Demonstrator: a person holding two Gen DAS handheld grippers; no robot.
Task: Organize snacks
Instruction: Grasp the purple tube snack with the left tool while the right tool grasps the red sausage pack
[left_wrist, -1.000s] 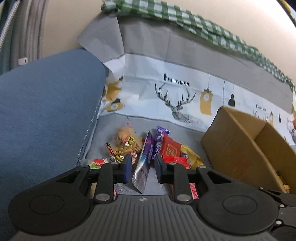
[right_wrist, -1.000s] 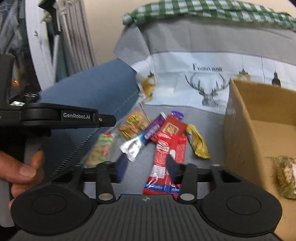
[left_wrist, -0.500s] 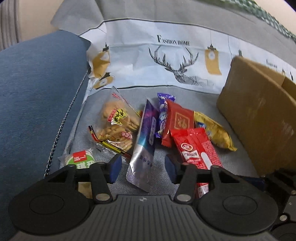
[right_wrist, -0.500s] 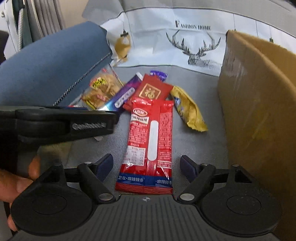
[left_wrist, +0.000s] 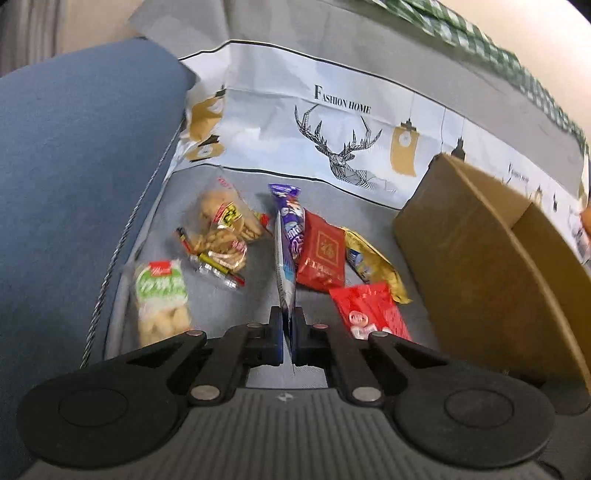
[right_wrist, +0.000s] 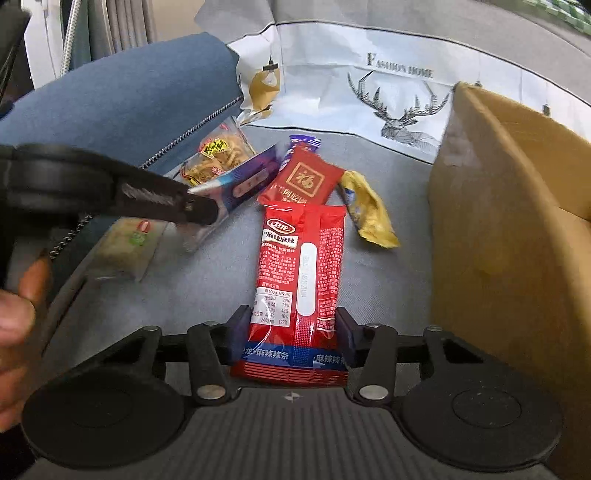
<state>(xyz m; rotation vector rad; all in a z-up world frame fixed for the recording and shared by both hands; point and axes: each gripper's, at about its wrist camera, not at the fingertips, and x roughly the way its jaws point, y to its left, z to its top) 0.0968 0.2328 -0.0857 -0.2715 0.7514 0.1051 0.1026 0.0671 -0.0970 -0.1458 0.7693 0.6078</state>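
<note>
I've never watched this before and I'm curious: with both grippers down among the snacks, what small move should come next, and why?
Probably lift both packets and carry them toward the cardboard box. The left gripper has just closed on the purple and silver packet; the right gripper has been closing and its fingers flank the long red packet. The box stands open beside them.

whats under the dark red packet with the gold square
The dark red packet lies over a purple wrapper and overlaps the long red packet; what else it covers is hidden.

red packet (right_wrist: 301, 280) white label, blue band | purple-silver wrapper (left_wrist: 286, 254) | yellow wrapper (right_wrist: 369, 214) | brown box (right_wrist: 509, 229)
</note>
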